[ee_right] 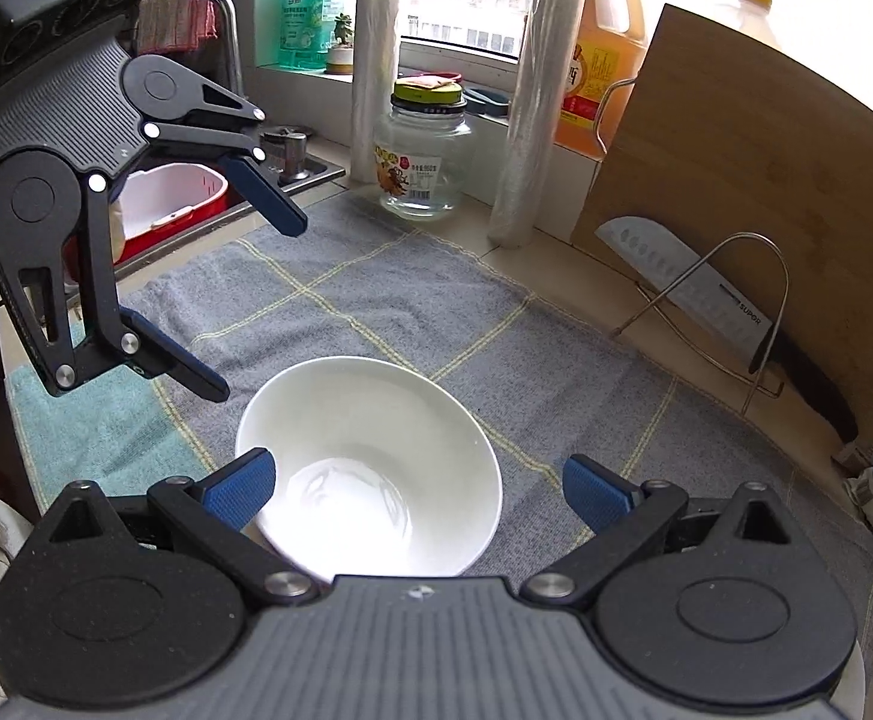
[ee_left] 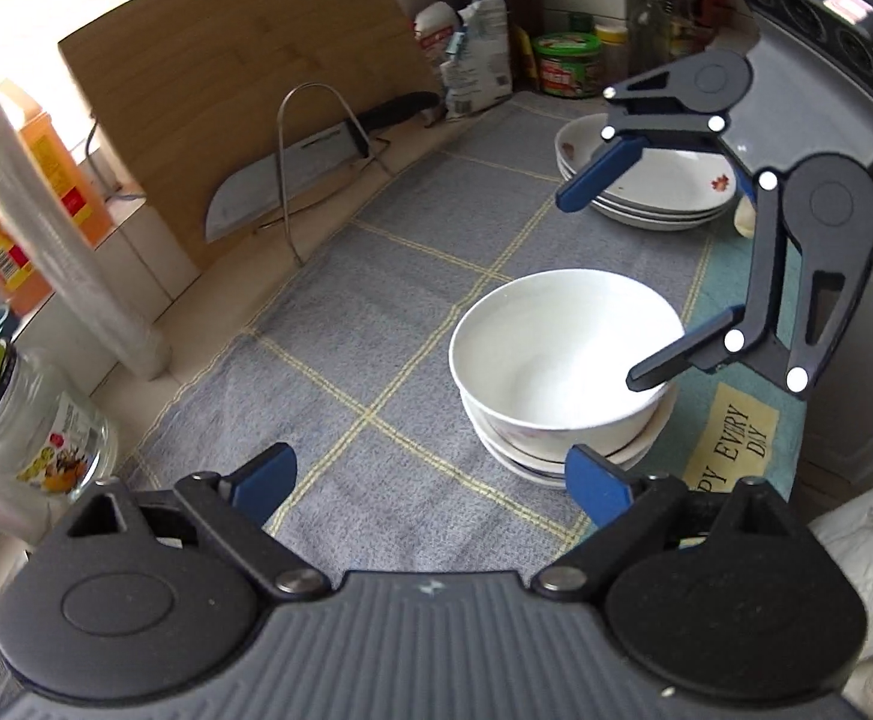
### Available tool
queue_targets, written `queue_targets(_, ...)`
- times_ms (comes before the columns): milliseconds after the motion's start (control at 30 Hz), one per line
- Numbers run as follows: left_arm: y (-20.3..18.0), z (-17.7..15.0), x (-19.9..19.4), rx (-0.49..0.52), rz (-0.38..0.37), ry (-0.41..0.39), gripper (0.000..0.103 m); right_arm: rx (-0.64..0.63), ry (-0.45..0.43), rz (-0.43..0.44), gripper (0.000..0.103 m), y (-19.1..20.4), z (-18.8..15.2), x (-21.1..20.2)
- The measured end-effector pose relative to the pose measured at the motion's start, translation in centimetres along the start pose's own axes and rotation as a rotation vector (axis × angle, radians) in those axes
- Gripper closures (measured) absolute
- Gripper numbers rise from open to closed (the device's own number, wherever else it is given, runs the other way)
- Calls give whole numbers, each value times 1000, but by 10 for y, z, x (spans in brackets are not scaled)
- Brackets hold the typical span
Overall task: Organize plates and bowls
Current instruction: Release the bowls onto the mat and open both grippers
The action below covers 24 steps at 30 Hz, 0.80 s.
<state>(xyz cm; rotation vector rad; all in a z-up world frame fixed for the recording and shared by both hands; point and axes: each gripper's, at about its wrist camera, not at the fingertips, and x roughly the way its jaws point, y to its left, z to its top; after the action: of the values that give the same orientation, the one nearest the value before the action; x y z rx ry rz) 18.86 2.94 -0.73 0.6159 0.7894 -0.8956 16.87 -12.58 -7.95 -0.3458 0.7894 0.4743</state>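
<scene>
Both claws gape empty — the right claw (ee_left: 598, 288) and left claw (ee_right: 262, 306) flank the white bowl (ee_left: 562, 360).

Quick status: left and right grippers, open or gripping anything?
Left gripper: open, holding nothing, clear of the white bowl.
Right gripper: open wide, holding nothing; one finger sits over the bowl.

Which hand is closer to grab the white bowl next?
The right. Its open tongs hang right over the white bowl, one finger inside the rim. The left tongs, also open, sit off to the side above the cloth.
</scene>
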Motion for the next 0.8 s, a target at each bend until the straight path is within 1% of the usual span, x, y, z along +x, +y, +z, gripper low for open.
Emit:
queue_targets(167, 5, -7, -8, -122, 17, -51, 7, 45, -1, -36, 0, 4, -5, -1)
queue_targets(267, 8, -6, -9, -160, -14, -87, 5, 66, 1, -51, 0, 6, -7, 1)
queue_targets(367, 6, -4, -3, -146, -25, -79, 5, 74, -3, -80, 0, 9, -10, 1)
queue_targets(433, 5, -4, -1, -142, -35, -88, 5, 85, -9, -94, 0, 11, -11, -2)
queue_targets(467, 6, -4, -2, -145, -38, -99, 5, 98, -22, -104, 0, 11, -12, -5)
queue_targets(533, 6, -7, -6, -156, -33, -151, 5, 129, -65, -113, 0, 12, -14, -13)
queue_targets(600, 7, -10, -10, -155, -68, -178, 5, 156, -97, -100, 0, 13, -18, -20)
queue_targets(667, 6, -14, -15, -129, -75, -195, 2, 165, -96, -86, 0, 13, -25, -24)
queue_targets(733, 4, -17, -17, -86, -72, -181, 2, 161, -78, -73, 0, 13, -31, -26)
queue_targets(800, 0, -21, -14, -66, -61, -138, 2, 142, -49, -51, 0, 14, -38, -26)
